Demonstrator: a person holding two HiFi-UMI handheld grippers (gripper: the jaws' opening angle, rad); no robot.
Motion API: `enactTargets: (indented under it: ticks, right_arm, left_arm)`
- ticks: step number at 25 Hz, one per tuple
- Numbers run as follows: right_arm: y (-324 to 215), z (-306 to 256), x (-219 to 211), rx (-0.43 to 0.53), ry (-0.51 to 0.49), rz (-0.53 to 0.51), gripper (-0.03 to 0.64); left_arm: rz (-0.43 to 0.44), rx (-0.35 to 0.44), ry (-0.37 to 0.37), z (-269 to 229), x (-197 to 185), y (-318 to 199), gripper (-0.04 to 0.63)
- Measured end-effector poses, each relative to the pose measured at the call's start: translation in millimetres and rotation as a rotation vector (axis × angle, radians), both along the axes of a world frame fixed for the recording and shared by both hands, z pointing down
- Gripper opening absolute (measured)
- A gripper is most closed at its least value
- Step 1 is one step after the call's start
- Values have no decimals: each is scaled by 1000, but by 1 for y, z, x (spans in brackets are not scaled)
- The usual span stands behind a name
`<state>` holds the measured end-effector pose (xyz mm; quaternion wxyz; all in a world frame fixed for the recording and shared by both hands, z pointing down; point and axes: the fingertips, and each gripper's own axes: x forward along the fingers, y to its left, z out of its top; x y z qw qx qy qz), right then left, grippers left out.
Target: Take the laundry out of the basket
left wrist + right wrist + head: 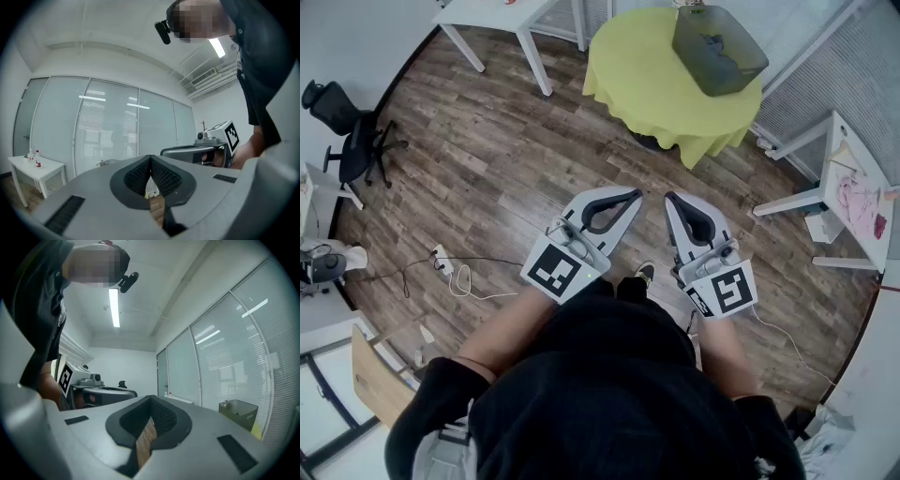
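The task has not really begun. The basket (729, 82) sits on the round yellow worktop (637, 70), at its far side, with dark laundry (717, 49) inside. The person stands well apart from it. The left hand-held gripper (634, 195) and the right hand-held gripper (672, 200) are side by side, held level over the floor (487, 159). Both have their jaws together with nothing in them. Next, I think the person must walk up to the worktop, open the jaws, and reach into the basket.
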<state>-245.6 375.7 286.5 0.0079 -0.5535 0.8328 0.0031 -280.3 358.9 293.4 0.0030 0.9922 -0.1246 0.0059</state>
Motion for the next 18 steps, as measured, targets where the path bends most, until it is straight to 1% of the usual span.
enactTargets:
  ticks: [12, 18]
  right_arm:
    - [-3, 4, 6, -28, -3, -12, 21]
    - [-4, 4, 18, -25, -4, -1, 21]
  left_arm:
    - [-19, -11, -10, 4, 5, -5, 8]
    - [-14, -5, -13, 2, 15, -6, 8]
